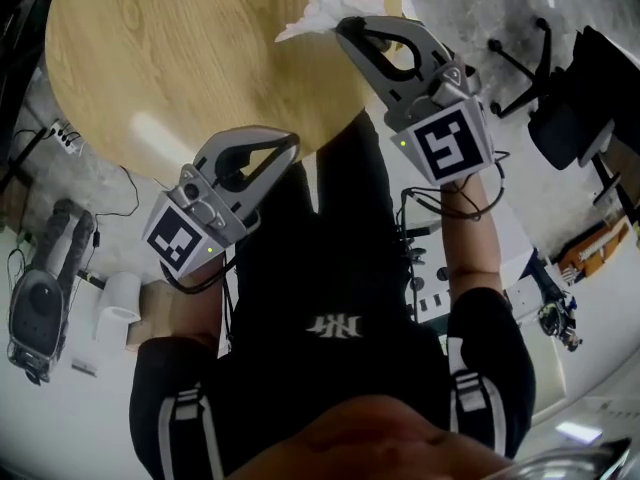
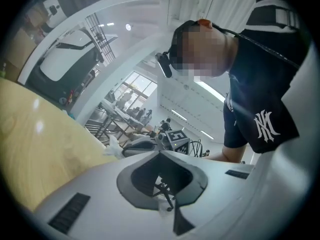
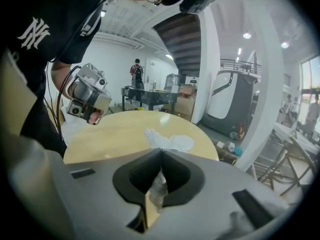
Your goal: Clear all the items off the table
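A crumpled white tissue [image 1: 325, 3] lies on the round wooden table [image 1: 150, 58] near its right edge. My right gripper [image 1: 343, 25] has its tips at the tissue and its jaws are together. In the right gripper view the tissue [image 3: 170, 140] sits just past the closed tips [image 3: 161, 152], and a white scrap shows in the opening behind them, so it looks pinched. My left gripper [image 1: 292, 144] is shut with nothing in it and hangs at the table's near edge, above the person's dark shirt. The left gripper view shows the tissue [image 2: 112, 145] small and far off.
A black office chair [image 1: 570, 118] stands to the right of the table. On the floor at the left are a power strip [image 1: 65, 138], a grey bag [image 1: 40, 298] and a white roll [image 1: 118, 303]. Cables and small boxes lie at the right.
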Motion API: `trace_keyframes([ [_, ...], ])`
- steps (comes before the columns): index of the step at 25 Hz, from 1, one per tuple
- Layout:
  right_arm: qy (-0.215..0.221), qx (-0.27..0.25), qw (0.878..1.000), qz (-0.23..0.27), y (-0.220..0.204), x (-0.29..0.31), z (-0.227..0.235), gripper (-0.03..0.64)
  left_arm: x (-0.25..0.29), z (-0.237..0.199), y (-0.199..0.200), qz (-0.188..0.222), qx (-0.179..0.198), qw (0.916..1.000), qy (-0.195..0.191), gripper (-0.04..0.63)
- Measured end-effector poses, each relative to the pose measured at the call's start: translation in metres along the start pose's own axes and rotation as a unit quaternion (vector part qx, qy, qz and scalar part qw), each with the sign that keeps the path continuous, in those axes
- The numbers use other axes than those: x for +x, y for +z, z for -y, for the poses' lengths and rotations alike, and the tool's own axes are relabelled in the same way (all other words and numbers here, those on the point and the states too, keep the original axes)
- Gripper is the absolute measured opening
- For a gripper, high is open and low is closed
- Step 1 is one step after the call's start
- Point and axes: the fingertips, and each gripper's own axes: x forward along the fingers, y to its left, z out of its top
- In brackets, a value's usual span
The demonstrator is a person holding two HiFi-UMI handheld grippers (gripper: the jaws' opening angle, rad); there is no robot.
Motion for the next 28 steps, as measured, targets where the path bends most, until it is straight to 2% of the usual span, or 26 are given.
trace_keyframes([
  [3, -0.012, -0.01, 1.0, 0.002, -0.024, -0.04, 0.013, 0.003, 0.048, 0.028, -0.019, -0.002, -0.022, 0.9996, -0.018, 0.012],
  [7, -0.024, 0.001, 1.0, 0.017, -0.084, -0.103, 0.04, 0.003, 0.135, 0.067, -0.064, -0.028, -0.021, 0.9989, -0.031, 0.012],
  [10, -0.021, 0.018, 0.999, 0.015, -0.147, -0.154, 0.062, 0.003, 0.209, 0.085, -0.105, -0.029, -0.023, 0.9991, -0.021, 0.012],
  [12, -0.007, 0.041, 0.999, 0.014, -0.173, -0.165, 0.058, 0.003, 0.227, 0.085, -0.126, -0.033, -0.029, 0.999, -0.001, 0.012],
  [16, 0.023, 0.076, 0.997, 0.015, -0.217, -0.148, 0.049, 0.003, 0.244, 0.069, -0.162, -0.047, 0.0, 0.9985, 0.029, 0.012],
  [20, 0.046, 0.084, 0.995, 0.017, -0.279, -0.119, 0.028, 0.003, 0.263, 0.05, -0.235, -0.081, 0.034, 0.9951, 0.046, 0.012],
  [24, 0.066, 0.11, 0.992, 0.021, -0.35, -0.061, 0.002, 0.003, 0.249, -0.008, -0.313, -0.112, -0.001, 0.9882, 0.104, 0.012],
  [25, 0.068, 0.115, 0.991, 0.018, -0.368, -0.044, -0.003, 0.003, 0.246, -0.022, -0.327, -0.116, 0.0, 0.9871, 0.11, 0.012],
  [28, 0.084, 0.11, 0.99, 0.001, -0.418, -0.004, -0.023, 0.003, 0.24, -0.055, -0.368, -0.128, 0.035, 0.9852, 0.108, 0.012],
])
